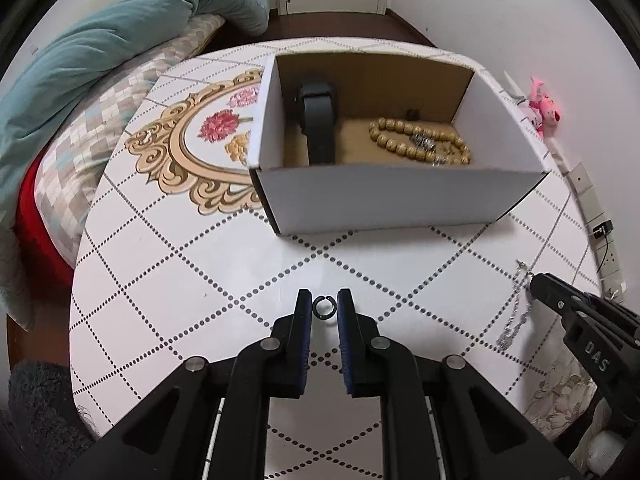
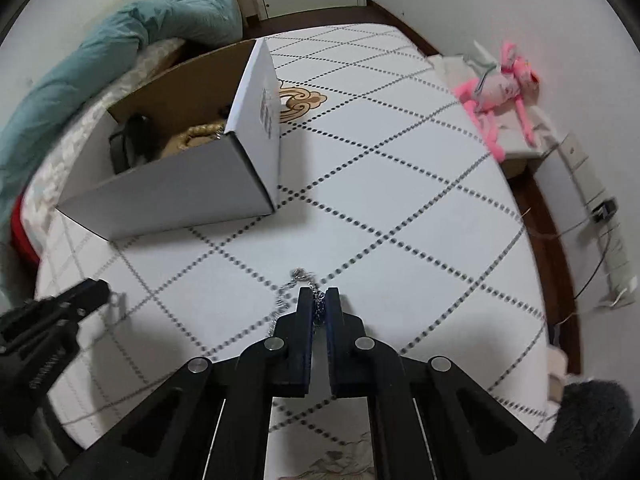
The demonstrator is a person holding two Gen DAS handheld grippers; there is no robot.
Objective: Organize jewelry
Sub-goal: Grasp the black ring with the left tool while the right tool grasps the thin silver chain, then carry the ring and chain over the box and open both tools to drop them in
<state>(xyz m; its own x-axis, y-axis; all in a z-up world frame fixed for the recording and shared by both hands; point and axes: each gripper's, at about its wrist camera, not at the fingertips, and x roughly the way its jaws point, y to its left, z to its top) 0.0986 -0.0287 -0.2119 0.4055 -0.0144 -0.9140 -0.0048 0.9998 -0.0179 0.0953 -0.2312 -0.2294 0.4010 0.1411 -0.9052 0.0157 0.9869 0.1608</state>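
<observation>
A small dark ring (image 1: 323,307) lies on the white table between the fingertips of my left gripper (image 1: 324,307), whose jaws stand slightly apart around it, seemingly without touching. My right gripper (image 2: 319,307) is shut on a silver chain necklace (image 2: 297,280); the chain also shows in the left wrist view (image 1: 516,312), trailing on the table from the right gripper (image 1: 538,286). An open white cardboard box (image 1: 400,196) holds a black watch (image 1: 320,120), a wooden bead bracelet (image 1: 420,140) and a small silver piece (image 1: 422,141). The box also shows in the right wrist view (image 2: 180,196).
The round table (image 1: 200,272) has a dotted diamond pattern and a floral gold-framed print (image 1: 188,148). A bed with a teal duvet (image 1: 100,60) lies left. A pink plush toy (image 2: 500,84) sits at the right, near wall sockets and a cable (image 2: 600,212).
</observation>
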